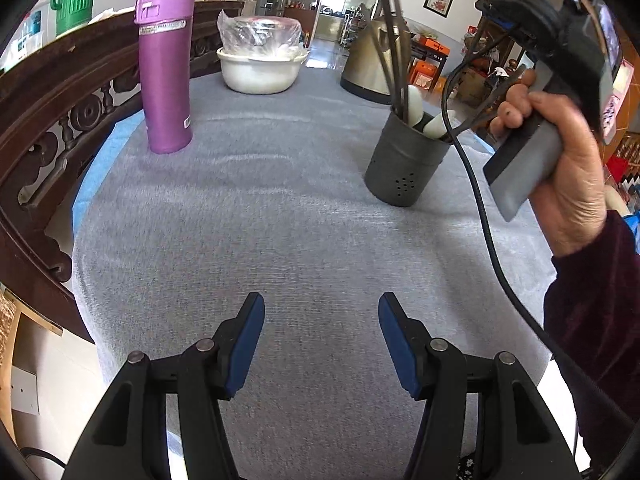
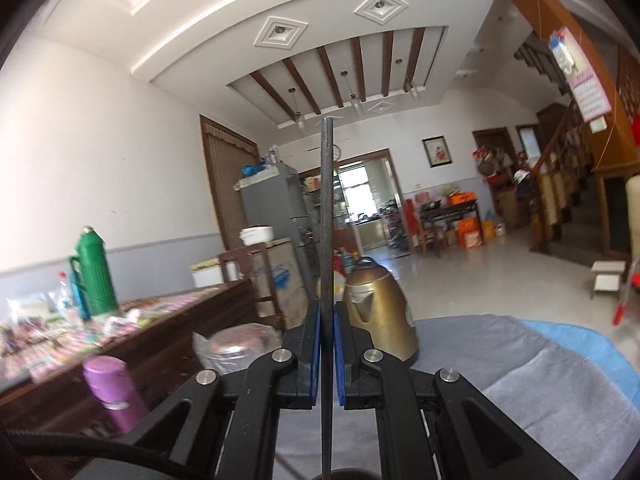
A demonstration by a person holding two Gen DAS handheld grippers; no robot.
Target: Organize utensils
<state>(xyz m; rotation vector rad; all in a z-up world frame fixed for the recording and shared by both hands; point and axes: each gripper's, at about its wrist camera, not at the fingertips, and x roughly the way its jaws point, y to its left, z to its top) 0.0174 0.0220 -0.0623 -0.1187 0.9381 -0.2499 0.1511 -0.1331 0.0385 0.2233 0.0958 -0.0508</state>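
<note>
A dark grey utensil holder [image 1: 404, 160] stands on the grey table cloth [image 1: 280, 220] at the right. It holds several dark chopsticks [image 1: 394, 44] and white spoon handles [image 1: 414, 106]. My left gripper [image 1: 322, 312] is open and empty, low over the near part of the table. The right gripper's body [image 1: 544, 92] is held in a hand above and right of the holder. In the right wrist view my right gripper [image 2: 328, 320] is shut on a dark chopstick [image 2: 327, 208] that stands upright between its blue pads.
A purple flask [image 1: 166, 68] stands at the table's left. A white bowl [image 1: 260, 70] with a bagged dish and a brass kettle [image 1: 370, 60] stand at the far end. A carved wooden bench back [image 1: 60, 120] runs along the left. A black cable [image 1: 488, 240] hangs from the right gripper.
</note>
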